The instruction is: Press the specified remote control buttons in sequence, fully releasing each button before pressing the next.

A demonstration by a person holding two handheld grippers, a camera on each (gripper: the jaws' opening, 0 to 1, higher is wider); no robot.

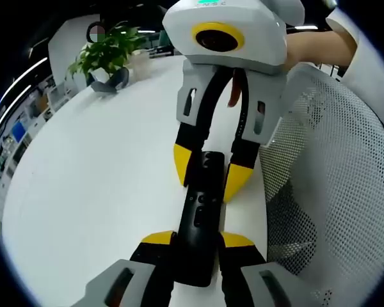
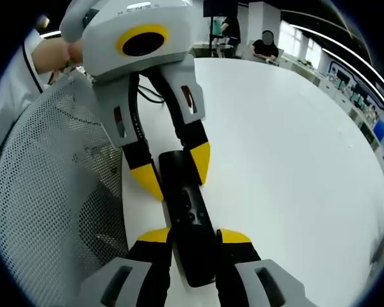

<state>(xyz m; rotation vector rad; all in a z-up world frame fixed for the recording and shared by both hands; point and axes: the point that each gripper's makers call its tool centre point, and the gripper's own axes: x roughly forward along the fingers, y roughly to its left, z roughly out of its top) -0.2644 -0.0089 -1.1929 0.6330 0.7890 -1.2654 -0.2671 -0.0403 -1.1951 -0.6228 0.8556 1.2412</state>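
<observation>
Left gripper view: white table (image 1: 96,192); mesh chair back (image 1: 333,185) at 3 o'clock; potted plant (image 1: 105,54) at 11 o'clock
Right gripper view: table (image 2: 288,160); chair mesh (image 2: 45,192) at 9 o'clock; seated person (image 2: 267,43) at 1 o'clock
Remote control (image 1: 201,214): black, slim, long; lying on the table near its edge; small buttons midway; no readable writing
Left gripper (image 1: 197,242): yellow-tipped jaws clamped on one end of the remote (image 2: 185,211)
Right gripper (image 2: 193,238): jaws clamped on the opposite end
</observation>
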